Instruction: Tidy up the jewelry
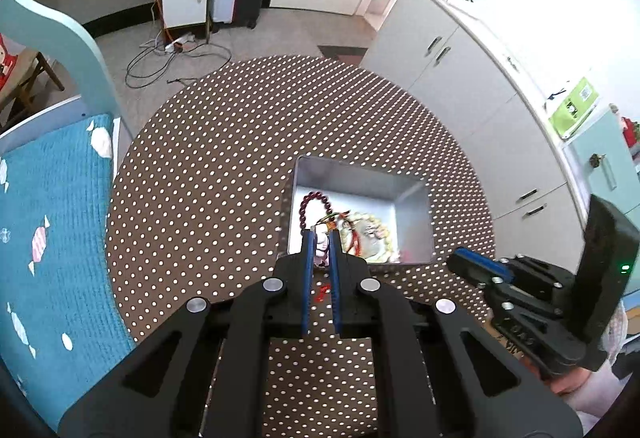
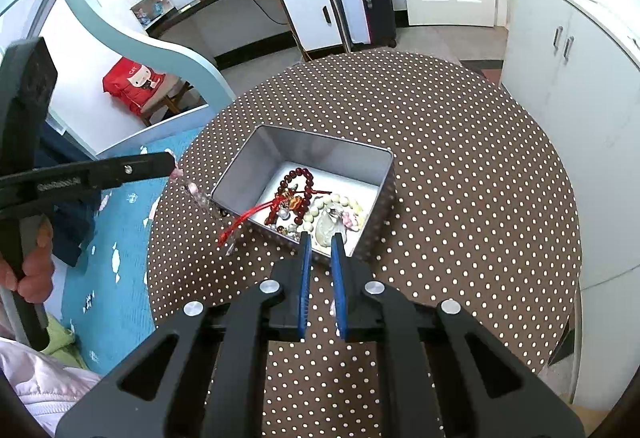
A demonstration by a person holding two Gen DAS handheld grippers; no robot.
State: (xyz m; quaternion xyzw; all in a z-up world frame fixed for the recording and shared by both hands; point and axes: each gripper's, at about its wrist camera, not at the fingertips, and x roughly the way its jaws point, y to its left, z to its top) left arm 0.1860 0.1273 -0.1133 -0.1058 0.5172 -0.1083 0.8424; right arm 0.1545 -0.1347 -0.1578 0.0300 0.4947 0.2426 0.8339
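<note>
Jewelry (image 2: 304,205) lay heaped in the metal tin (image 2: 384,173) at centre frame on the dotted tablecloth (image 2: 460,141). I saw the left gripper (image 1: 320,234) clenched on a pale beaded strand (image 2: 192,193) trailing outside the tin, left of centre; the right gripper (image 2: 320,238) was closed, empty.

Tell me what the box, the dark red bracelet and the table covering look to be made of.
Box: likely tin or other thin metal, with grey satin walls showing soft reflections. Dark red bracelet: glossy round beads with highlights, maybe glass, stone or polished wood. Table covering: brown with white dots, matte, probably fabric or vinyl.
</note>
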